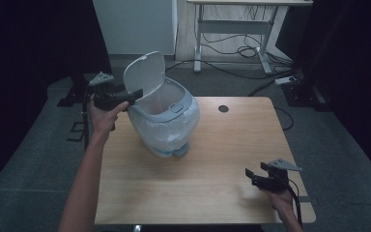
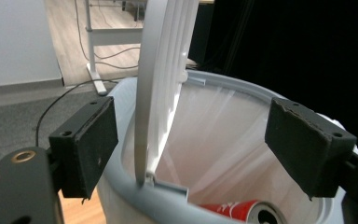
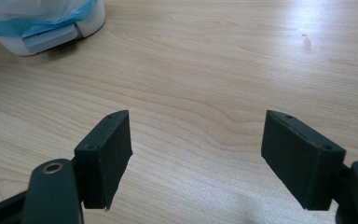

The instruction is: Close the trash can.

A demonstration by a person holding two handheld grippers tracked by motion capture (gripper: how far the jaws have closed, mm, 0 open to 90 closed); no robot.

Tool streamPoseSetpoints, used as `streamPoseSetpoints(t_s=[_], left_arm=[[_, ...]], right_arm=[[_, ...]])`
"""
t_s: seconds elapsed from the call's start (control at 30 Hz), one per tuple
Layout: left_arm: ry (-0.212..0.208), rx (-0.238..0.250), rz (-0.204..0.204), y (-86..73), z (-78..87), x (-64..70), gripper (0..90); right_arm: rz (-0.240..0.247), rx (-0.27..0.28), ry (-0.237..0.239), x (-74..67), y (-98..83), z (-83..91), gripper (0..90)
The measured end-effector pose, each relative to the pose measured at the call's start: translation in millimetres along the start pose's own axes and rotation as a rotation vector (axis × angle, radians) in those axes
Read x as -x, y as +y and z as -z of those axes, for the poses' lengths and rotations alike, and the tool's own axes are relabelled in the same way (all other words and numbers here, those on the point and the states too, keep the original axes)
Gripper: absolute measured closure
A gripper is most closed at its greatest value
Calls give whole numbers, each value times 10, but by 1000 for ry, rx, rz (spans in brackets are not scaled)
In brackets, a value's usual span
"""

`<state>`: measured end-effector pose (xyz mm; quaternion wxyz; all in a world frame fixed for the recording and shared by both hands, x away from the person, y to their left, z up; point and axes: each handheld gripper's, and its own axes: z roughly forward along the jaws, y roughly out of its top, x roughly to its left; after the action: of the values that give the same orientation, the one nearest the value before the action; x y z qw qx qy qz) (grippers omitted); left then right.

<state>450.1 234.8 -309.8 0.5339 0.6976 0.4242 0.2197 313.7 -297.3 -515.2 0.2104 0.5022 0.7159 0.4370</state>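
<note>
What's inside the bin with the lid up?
Inside the bin there is a thin white bag liner, and a red drink can lies near the bottom. The rim and the raised lid cover the rest of the bottom, so anything else there stays hidden.

A bin stands on the table toward ten o'clock, its lid raised at its eleven o'clock edge. A can lies inside the bin. A desk stands behind, at twelve o'clock.
</note>
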Motion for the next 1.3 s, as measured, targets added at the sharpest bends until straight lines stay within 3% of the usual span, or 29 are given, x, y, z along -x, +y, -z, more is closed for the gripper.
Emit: streamPoseSetpoints(t_s=[0.17,0.3,0.5,0.63,0.77,1.07,1.3], left_arm=[[-53,23,-7,58,-23,36,182],[-31,-2,-61,65,-22,93,180],[-105,33,-71,74,43,241,190],[-131,-1,-107,37,10,410,185],[-170,-41,-80,-62,-91,516,172],[-139,-90,-4,-165,-304,550,178],[-26,-105,-41,-154,-416,667,195]], right_arm=[[0,-3,-5,8,-10,-4,242],[-3,-4,-10,13,-13,-2,242],[3,-10,-4,-14,-18,-19,241],[15,-3,4,-39,-12,-16,241],[13,5,12,-56,-4,0,240],[11,-15,26,-56,-10,-16,236],[-6,-21,37,-36,-14,-16,235]])
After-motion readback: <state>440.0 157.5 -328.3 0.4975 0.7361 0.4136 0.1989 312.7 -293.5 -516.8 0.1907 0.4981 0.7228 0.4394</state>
